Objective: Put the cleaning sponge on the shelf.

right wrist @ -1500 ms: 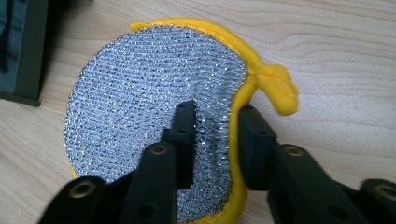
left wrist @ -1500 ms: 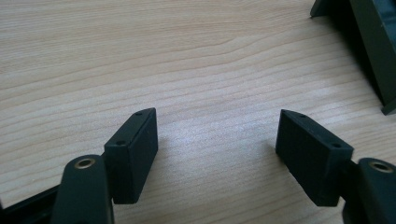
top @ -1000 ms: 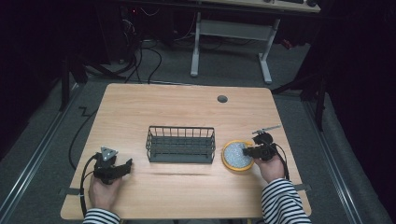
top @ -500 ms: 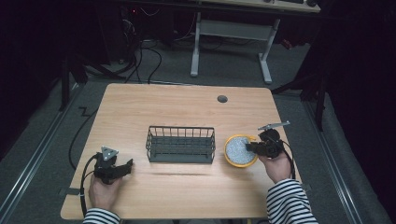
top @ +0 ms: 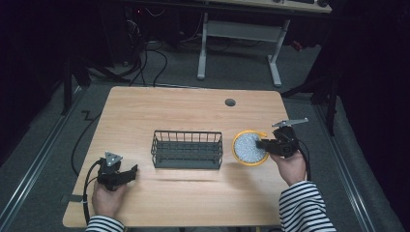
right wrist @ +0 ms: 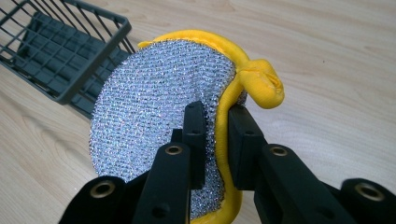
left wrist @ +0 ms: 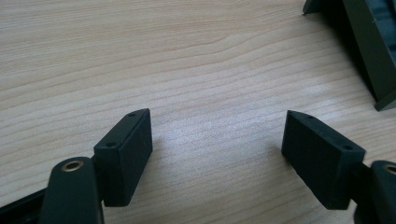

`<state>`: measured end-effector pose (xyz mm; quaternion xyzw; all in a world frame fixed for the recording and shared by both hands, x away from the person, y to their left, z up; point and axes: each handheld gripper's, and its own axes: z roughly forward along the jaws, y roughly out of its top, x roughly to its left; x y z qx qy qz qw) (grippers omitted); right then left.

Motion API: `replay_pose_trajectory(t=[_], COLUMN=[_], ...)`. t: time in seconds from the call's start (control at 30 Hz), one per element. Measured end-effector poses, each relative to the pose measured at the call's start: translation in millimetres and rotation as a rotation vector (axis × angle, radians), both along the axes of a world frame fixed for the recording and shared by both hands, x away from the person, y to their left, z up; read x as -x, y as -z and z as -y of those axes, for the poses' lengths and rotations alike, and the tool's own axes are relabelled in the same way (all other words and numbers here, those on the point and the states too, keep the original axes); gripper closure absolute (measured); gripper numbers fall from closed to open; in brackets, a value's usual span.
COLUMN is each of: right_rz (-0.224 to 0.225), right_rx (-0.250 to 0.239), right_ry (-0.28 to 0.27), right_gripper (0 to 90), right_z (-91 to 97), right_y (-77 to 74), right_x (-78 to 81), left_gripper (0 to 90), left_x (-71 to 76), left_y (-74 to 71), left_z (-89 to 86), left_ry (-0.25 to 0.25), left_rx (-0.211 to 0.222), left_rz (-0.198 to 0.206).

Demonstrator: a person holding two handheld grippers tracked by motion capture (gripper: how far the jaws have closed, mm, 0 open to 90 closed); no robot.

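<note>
The right gripper has lifted the round scrubber up off the table since a second ago, and its jaws are pinched tight on the yellow edge, so the scrubber hangs in the air just beside the wire basket. The left gripper rests low over the wood with its jaws wide apart and nothing in them. The grip is only on the soft rim, so the scrubber could slip out or bump the basket wall, and I see no words or labels anywhere.

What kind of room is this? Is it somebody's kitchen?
Probably not a kitchen. It looks like a lab or workshop set up for recording: one plain wooden table on a dark floor, loose cables behind it, a metal desk frame farther back, and a person holding a gripper in each hand.
</note>
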<state>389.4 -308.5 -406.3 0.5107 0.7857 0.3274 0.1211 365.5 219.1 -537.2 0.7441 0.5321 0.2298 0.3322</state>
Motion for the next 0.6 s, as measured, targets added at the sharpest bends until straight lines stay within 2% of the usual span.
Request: replay_pose_trajectory(t=[0.07,0.23,0.37,0.6], right_rz=[0.017,0.018,0.041,0.079], right_rx=[-0.003,-0.005,-0.026,-0.018], right_ry=[-0.009,-0.019,-0.025,-0.059], right_gripper=[79.5,79.5,79.5,79.3], right_z=[-3.2,-6.5,-9.3,-24.7], right_y=[-5.1,-11.0,-19.7,-37.5], right_x=[-0.6,-3.6,-6.1,-14.7], left_gripper=[25.2,25.5,25.4,25.3], left_x=[0.1,0.2,0.1,0.1], left_y=[0.0,0.0,0.0,0.0], left_z=[0.2,0.3,0.2,0.3], left_ry=[0.000,0.001,0.002,0.002], left_rx=[-0.001,-0.001,-0.002,-0.002], left_rz=[0.001,0.001,0.000,0.000])
